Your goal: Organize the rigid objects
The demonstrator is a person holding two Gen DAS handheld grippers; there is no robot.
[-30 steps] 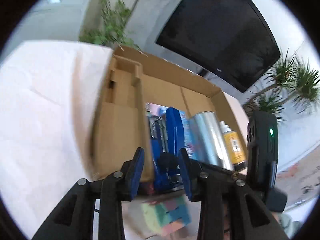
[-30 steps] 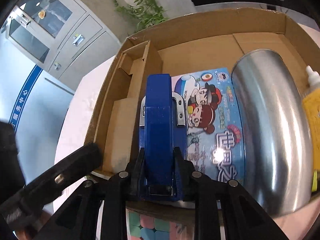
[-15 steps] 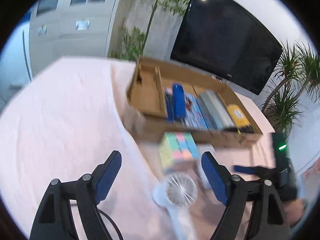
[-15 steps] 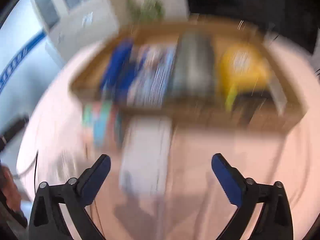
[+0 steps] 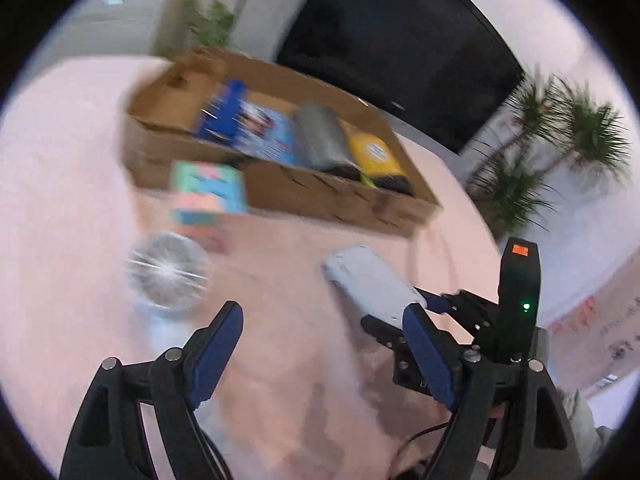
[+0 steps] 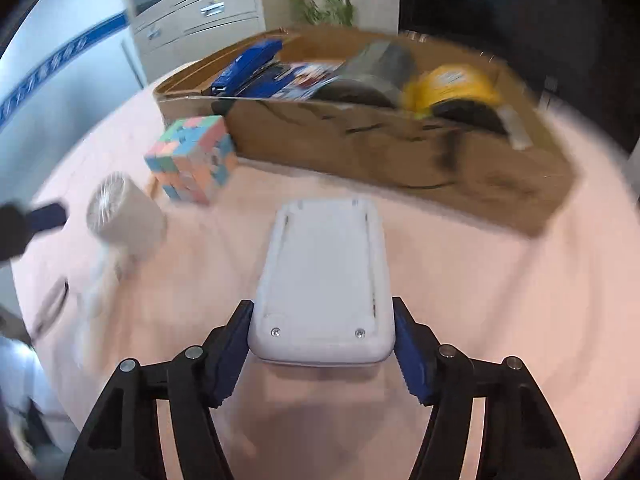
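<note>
The right hand-held gripper [image 6: 322, 344] has just been closing, and its blue pads now pinch the near end of a white case [image 6: 326, 276] lying on the pink worktop [image 6: 460, 280] before the cardboard box [image 6: 400, 148]. The left hand-held gripper [image 5: 322, 344] hangs spread wide, nothing between its pads, near the small fan [image 5: 168, 274] and puzzle cube [image 5: 206, 196].

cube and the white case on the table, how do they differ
The cube is a blocky patchwork of pastel tiles; the white case is plain, flat and long. The cube stands close against the cardboard box with nothing gripping it; the case lies further out, its near end between the right gripper fingers, whose jaws have just been closing. Both rest on the pink tabletop.
</note>
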